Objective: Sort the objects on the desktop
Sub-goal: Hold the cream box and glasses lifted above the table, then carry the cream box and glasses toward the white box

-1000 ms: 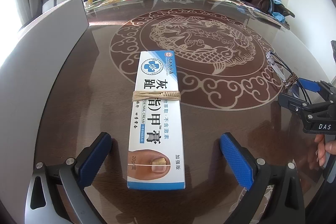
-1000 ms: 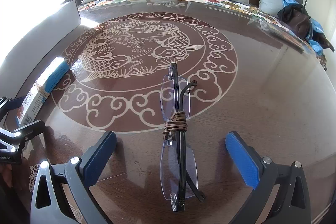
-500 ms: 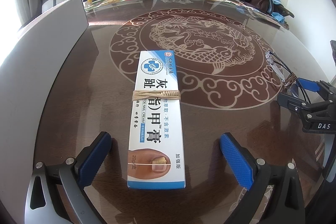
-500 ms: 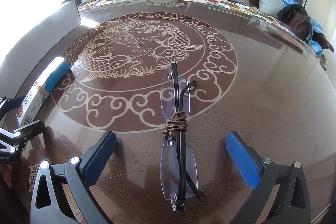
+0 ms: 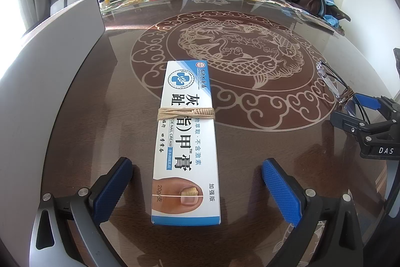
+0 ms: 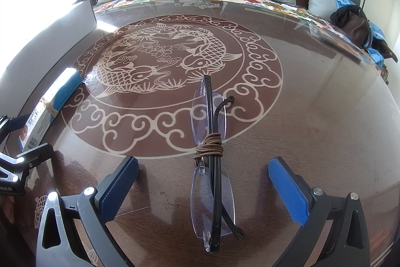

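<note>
Looking down your left wrist view, you have the left hand-held gripper spread wide, its blue pads standing clear on either side of the near end of the nail cream box. That box lies flat on the glass-topped table in the lower centre of the frame, a twine band round its middle, its long axis running straight away from you toward the upper centre. Closing the pads should catch it across its short width, by my reading. At the right edge you can see the right hand-held gripper beside the glasses. Turning to your right wrist view, that gripper is likewise spread, pads apart and touching nothing. The folded glasses, bound with brown cord, lie in the lower centre between the pads, long axis pointing away up the frame. Each thing sits nearest its own hand-held gripper, so no crossing over seems called for.
</note>
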{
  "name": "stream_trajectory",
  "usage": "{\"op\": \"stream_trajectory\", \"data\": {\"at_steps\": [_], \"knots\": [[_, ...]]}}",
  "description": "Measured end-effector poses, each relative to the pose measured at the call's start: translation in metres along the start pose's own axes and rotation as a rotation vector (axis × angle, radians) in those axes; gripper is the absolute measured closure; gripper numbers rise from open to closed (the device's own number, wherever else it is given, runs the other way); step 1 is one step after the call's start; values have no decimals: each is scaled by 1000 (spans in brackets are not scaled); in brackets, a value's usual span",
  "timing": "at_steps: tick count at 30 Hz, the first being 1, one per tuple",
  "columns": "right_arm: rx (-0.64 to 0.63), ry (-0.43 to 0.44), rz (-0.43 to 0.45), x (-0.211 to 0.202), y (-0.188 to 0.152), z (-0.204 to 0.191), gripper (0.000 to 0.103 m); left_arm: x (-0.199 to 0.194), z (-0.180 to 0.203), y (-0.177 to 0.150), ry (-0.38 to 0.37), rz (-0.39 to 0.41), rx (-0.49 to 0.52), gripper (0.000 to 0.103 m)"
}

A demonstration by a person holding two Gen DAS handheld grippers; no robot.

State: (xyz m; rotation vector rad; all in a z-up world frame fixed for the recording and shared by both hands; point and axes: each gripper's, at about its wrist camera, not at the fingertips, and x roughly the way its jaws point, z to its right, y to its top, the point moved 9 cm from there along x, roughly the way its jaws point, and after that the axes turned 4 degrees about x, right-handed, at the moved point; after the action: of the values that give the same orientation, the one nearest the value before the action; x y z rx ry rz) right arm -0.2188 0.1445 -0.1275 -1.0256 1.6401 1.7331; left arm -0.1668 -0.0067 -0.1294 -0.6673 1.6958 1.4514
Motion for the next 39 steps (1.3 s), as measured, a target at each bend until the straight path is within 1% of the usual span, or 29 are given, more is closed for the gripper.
{"op": "stream_trajectory", "data": {"at_steps": [24,26,29,32,34,36,37,38,39], "knots": [[0,0,0,0,-1,0,0,0,-1,1,-6,-2,5,0],[0,0,0,0,-1,0,0,1,0,1,-23,-26,33,0],[0,0,0,0,-1,0,0,3,2,1,-58,-99,89,0],[0,0,0,0,-1,0,0,8,1,3,-55,-163,81,0],[0,0,0,0,-1,0,0,11,2,6,-46,-175,65,0],[0,0,0,0,-1,0,0,13,1,10,-37,-163,55,0],[0,0,0,0,-1,0,0,13,1,12,-33,-149,54,7],[1,0,0,0,-1,0,0,10,1,16,-35,-119,59,18],[-2,5,-26,0,-2,0,0,7,2,20,-38,-98,70,43]]}}
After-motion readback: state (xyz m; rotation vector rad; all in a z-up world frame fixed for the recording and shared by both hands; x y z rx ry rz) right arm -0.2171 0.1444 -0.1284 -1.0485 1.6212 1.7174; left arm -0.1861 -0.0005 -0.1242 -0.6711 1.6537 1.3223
